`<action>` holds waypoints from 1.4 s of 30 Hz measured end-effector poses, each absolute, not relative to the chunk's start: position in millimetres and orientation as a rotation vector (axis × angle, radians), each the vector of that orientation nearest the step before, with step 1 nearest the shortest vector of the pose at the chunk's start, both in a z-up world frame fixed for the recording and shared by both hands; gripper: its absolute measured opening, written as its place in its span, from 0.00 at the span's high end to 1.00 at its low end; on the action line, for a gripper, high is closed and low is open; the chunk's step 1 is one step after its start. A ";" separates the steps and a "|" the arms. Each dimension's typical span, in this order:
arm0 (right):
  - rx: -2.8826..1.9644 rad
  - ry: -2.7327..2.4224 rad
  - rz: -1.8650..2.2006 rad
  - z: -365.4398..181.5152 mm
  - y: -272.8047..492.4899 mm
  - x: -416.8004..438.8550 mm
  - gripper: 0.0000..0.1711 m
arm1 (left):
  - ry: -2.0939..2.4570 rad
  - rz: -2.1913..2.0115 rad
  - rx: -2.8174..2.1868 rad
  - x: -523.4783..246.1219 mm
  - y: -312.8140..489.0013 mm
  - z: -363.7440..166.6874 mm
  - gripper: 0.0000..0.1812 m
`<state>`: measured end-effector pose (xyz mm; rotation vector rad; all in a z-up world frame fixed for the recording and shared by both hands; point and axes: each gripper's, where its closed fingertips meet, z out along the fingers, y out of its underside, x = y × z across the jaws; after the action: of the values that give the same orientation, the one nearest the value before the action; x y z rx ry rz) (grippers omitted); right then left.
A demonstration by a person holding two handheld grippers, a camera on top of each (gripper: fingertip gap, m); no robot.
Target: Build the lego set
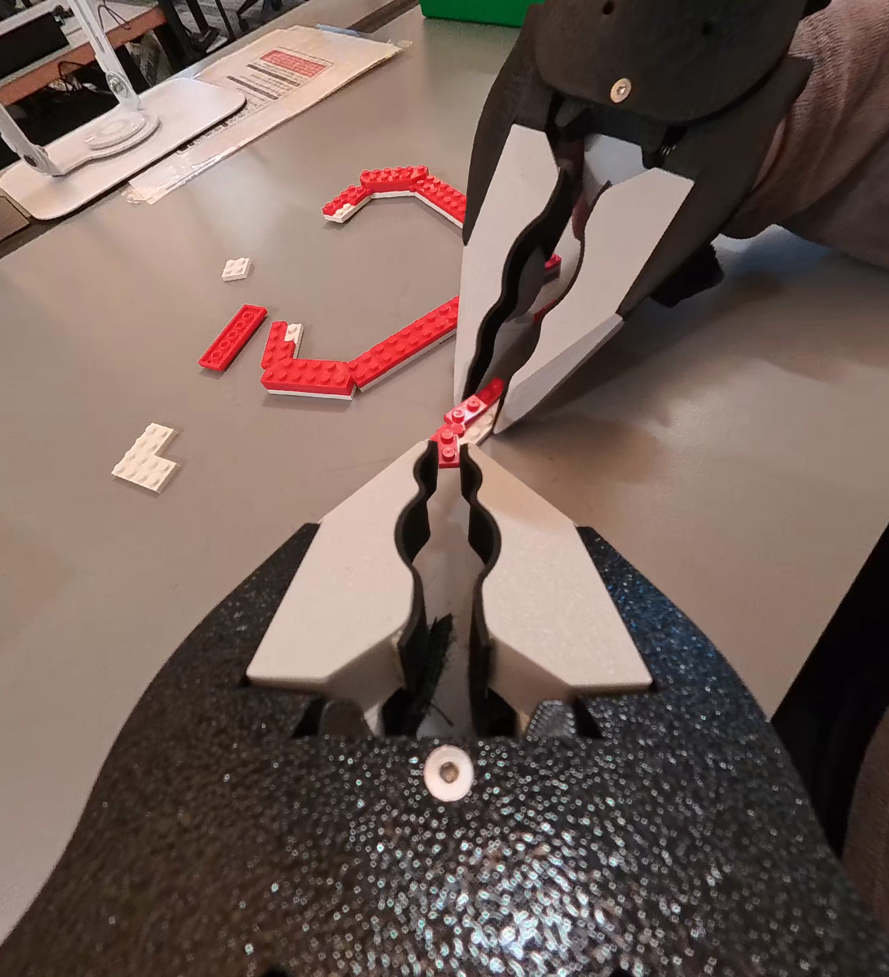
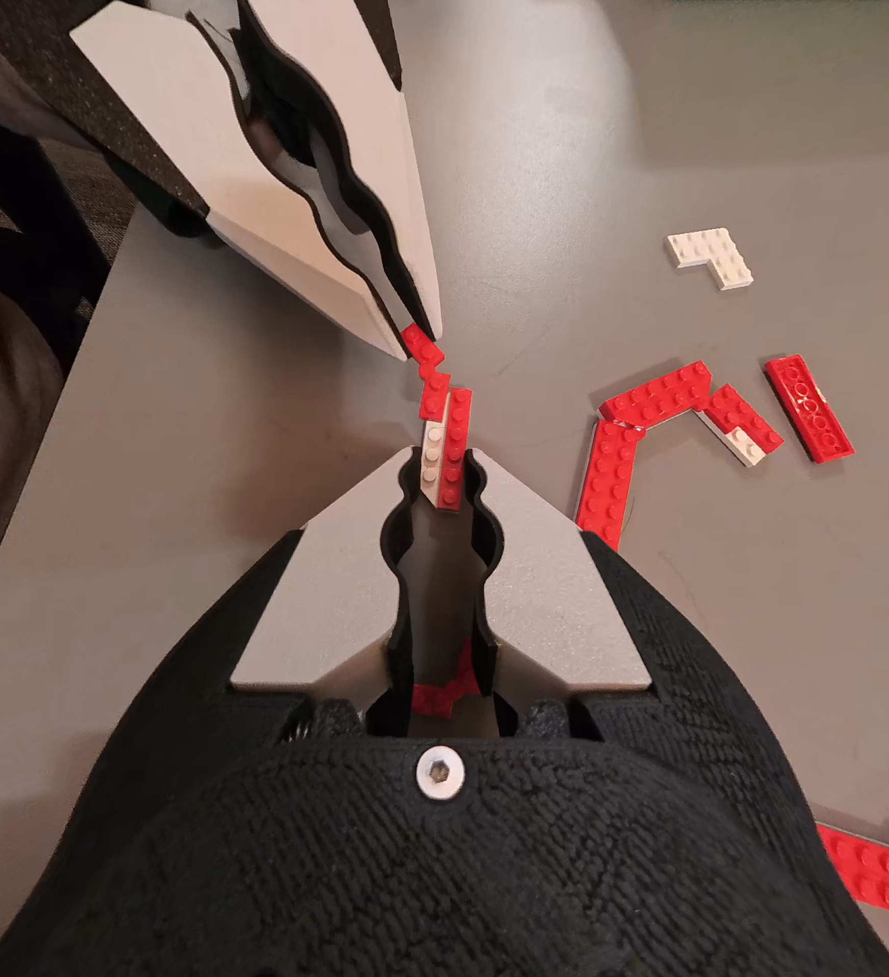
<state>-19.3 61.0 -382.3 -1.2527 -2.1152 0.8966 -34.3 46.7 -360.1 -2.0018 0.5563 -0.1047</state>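
Note:
A small chain of red plates with a white plate (image 1: 466,412) is held between both grippers just above the grey table. My left gripper (image 1: 447,449) is shut on its near red end. My right gripper (image 1: 487,409) comes in from the upper right and is shut on the far red and white end. In the right wrist view my right gripper (image 2: 439,457) clamps the red and white strip (image 2: 455,423), and my left gripper (image 2: 415,341) pinches the small red plate at the far end. A large red-on-white curved assembly (image 1: 405,343) lies on the table behind.
Loose on the table are an upside-down red plate (image 1: 233,338), a white L-shaped plate (image 1: 146,457) and a small white plate (image 1: 236,268). A white monitor stand (image 1: 114,132), a paper sheet (image 1: 294,74) and a green bin (image 1: 474,10) are at the back. The table edge (image 2: 98,296) is close. My left and right fingertips are right by each other.

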 end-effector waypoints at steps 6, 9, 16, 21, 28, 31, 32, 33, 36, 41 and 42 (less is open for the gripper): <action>-1.258 -2.104 0.895 -382.2 62.2 -20.2 0.91 | 0.550 -0.106 -2.003 -34.9 47.0 -360.1 0.97; -1.256 -2.100 0.904 -381.7 62.1 -20.1 0.88 | 0.551 -0.103 -2.004 -34.9 47.1 -360.2 0.97; -1.256 -2.090 0.938 -377.3 61.0 -19.1 0.86 | 0.551 -0.107 -2.006 -34.8 47.0 -360.4 0.97; -1.263 -2.083 0.947 -375.9 62.3 -18.1 0.85 | 0.551 -0.112 -2.004 -34.6 47.0 -360.1 0.97; -1.273 -2.087 0.957 -376.6 61.7 -17.3 0.83 | 0.551 -0.113 -2.004 -34.7 46.8 -360.0 0.97; -1.279 -2.084 0.966 -375.9 61.8 -16.8 0.82 | 0.551 -0.110 -2.006 -34.8 46.9 -360.3 0.97; -1.282 -2.084 0.964 -376.3 62.1 -16.5 0.82 | 0.550 -0.109 -2.006 -35.0 47.1 -360.4 0.97; -1.285 -2.085 0.958 -376.9 62.7 -16.4 0.82 | 0.549 -0.110 -2.007 -35.0 47.1 -360.3 0.97; -1.296 -2.095 0.945 -379.8 63.9 -15.3 0.82 | 0.548 -0.110 -2.008 -35.1 47.1 -360.5 0.97; -1.307 -2.105 0.944 -382.1 62.9 -15.0 0.82 | 0.549 -0.108 -2.012 -35.2 47.2 -361.1 0.97; -1.308 -2.104 0.944 -382.2 62.9 -15.2 0.82 | 0.549 -0.109 -2.013 -35.2 47.0 -361.2 0.97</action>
<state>-15.2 62.9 -382.2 -1.3080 -2.1042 0.9442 -35.2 47.0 -361.2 -2.0128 0.5490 -0.1085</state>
